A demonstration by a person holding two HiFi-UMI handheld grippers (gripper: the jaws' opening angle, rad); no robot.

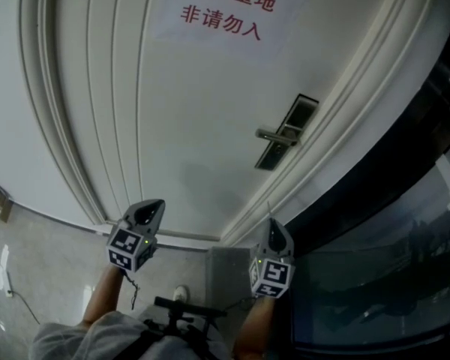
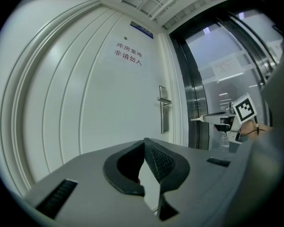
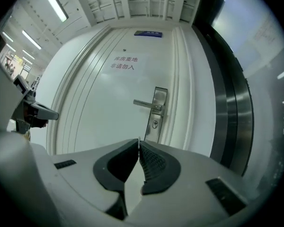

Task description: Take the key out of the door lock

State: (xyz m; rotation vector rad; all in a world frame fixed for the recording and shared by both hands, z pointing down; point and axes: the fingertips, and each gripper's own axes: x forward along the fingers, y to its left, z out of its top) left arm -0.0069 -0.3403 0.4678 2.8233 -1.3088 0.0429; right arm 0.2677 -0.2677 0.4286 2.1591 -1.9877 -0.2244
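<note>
The white door carries a silver lever handle on a dark lock plate. In the right gripper view the round keyhole under the handle shows no key. My right gripper is shut, and a thin pale sliver, the key seen edge-on, pokes out at its tips. It hovers well back from the door, below the handle. My left gripper is shut with nothing in it and sits further left. It sees the right gripper from the side.
A paper sign with red characters hangs high on the door. Thick white door-frame mouldings run down both sides. A dark metal and glass wall stands at the right. Tiled floor and my legs lie below.
</note>
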